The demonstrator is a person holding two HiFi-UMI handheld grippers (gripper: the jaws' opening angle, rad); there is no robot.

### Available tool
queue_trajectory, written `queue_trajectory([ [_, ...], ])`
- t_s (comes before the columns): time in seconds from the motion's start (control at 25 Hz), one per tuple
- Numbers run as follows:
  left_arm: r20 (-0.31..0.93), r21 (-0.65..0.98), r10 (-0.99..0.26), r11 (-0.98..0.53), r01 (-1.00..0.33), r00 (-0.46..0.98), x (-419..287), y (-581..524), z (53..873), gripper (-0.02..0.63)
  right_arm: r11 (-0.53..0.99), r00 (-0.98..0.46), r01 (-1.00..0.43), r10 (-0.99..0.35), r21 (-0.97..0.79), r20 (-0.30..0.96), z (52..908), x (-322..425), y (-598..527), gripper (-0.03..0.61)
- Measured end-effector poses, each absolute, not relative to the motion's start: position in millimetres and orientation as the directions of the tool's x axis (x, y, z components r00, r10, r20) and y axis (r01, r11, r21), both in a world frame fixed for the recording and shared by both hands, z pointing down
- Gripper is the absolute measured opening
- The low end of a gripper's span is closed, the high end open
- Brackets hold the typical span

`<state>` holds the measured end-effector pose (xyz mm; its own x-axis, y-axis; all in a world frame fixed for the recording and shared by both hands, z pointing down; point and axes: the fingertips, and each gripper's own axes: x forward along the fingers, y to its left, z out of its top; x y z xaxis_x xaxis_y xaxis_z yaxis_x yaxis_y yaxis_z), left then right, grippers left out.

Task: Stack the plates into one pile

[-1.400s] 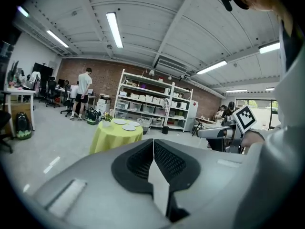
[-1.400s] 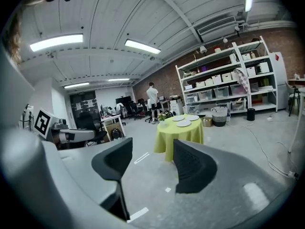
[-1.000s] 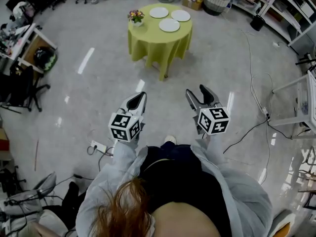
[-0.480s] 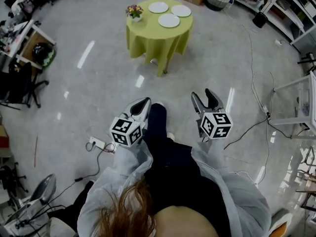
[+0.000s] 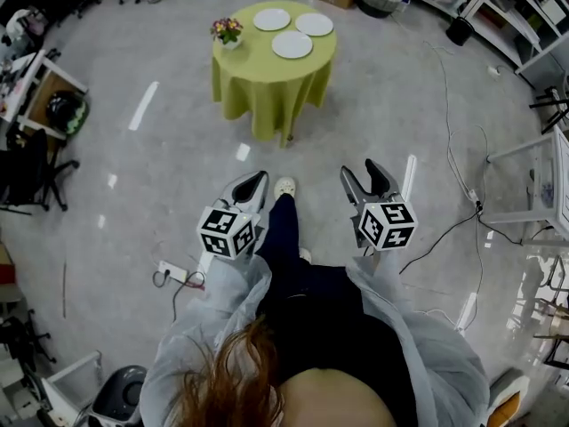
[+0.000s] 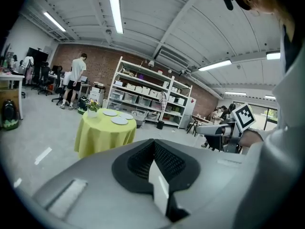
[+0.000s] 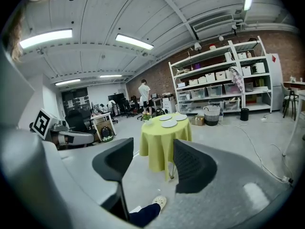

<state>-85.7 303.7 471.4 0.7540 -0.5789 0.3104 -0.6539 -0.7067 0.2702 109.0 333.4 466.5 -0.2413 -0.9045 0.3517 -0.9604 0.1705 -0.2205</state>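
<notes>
table (image 5: 267,87) stands ahead on floor | plates (image 5: 292,44): three on table, side by side, apart | flower pot (image 5: 227,32) on table, left of plates | shelves (image 7: 214,75) behind table

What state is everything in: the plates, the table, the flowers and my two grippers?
Three white round plates: lying apart, unstacked.
Round table with yellow-green cloth: upright, covered.
Small flower pot: upright near the table's edge.
Left gripper: shut, empty.
Right gripper: open, empty.

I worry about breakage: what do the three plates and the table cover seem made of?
Plates: white, smooth, evenly bright; probably ceramic, though plastic would look alike from here. Table cover: yellow-green matte cloth, judging by its soft hanging folds.
</notes>
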Motion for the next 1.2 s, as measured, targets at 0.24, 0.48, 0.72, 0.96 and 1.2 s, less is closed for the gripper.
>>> queue_trajectory([
  [0.24, 0.263, 0.287, -0.592, -0.706, -0.648, 0.762, -70.0, 232.3, 448.8, 0.01, 0.181, -0.244, -0.962, -0.906, -0.206, 0.345, 447.9, 120.7, 260.2, 0.256],
  [0.48, 0.246, 0.264, -0.589, -0.724, -0.638, 0.77, -63.6, 153.0, 428.7, 0.009, 0.176, -0.236, -0.963, -0.915, -0.204, 0.326, 429.0, 126.3, 183.5, 0.256],
  [0.72, 0.253, 0.268, -0.584, -0.724, -0.636, 0.771, -60.4, 85.4, 427.8, 0.009, 0.169, -0.231, -0.963, -0.918, -0.21, 0.323, 423.4, 132.3, 120.7, 0.256],
  [0.96, 0.256, 0.256, -0.564, -0.743, -0.618, 0.785, -53.2, 33.0, 430.1, 0.011, 0.136, -0.205, -0.964, -0.927, -0.227, 0.315, 424.2, 143.1, 70.3, 0.256],
  [1.2, 0.258, 0.242, -0.545, -0.763, -0.599, 0.798, -51.0, -4.9, 428.5, 0.01, 0.122, -0.194, -0.963, -0.934, -0.242, 0.3, 424.9, 141.2, 35.8, 0.256],
])
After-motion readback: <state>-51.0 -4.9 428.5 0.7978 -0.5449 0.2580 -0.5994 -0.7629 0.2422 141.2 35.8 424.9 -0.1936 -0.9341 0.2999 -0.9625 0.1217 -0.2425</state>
